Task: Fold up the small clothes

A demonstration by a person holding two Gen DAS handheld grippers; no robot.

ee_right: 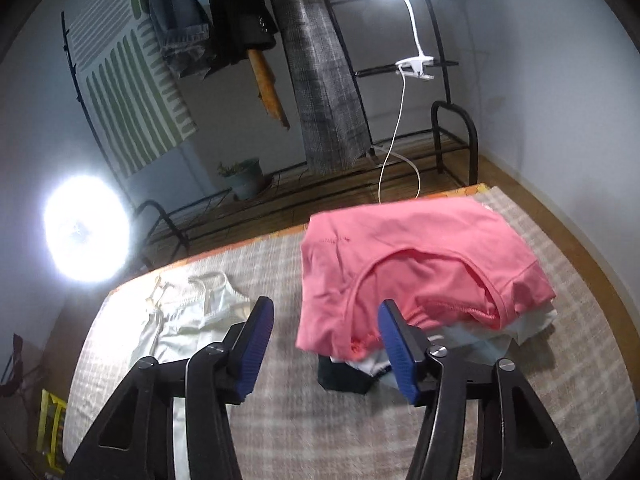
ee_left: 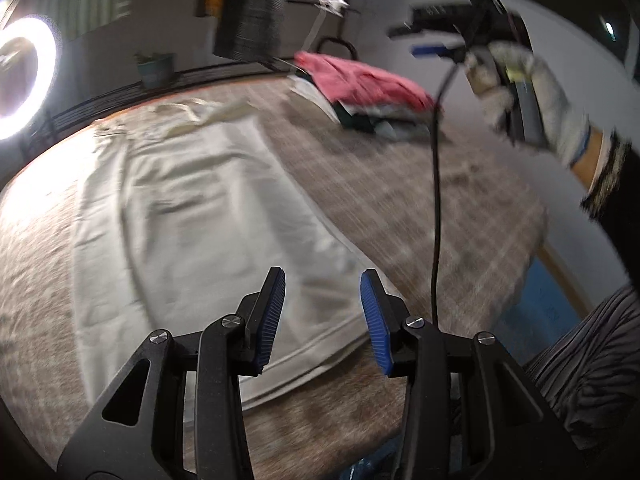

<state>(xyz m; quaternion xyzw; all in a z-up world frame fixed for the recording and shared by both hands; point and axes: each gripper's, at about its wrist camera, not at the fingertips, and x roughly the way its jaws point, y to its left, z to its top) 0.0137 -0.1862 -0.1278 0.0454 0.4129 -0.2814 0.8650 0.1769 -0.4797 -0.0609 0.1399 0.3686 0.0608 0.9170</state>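
Checked cloth is covering the desk (ee_left: 460, 216) I'm working over. Nearest, my left claw (ee_left: 323, 320) is hovering with its jaws partly apart and empty above the hem of the white garment (ee_left: 200, 200), which is lying spread flat, probably for folding next. My right claw (ee_right: 326, 346) is also gaping, gripping nothing. Further back, the pink top (ee_right: 420, 264) is sitting on the folded pile (ee_right: 480, 332).

Glaring ring light (ee_left: 16, 76) – motion blur, dark fisheye edges
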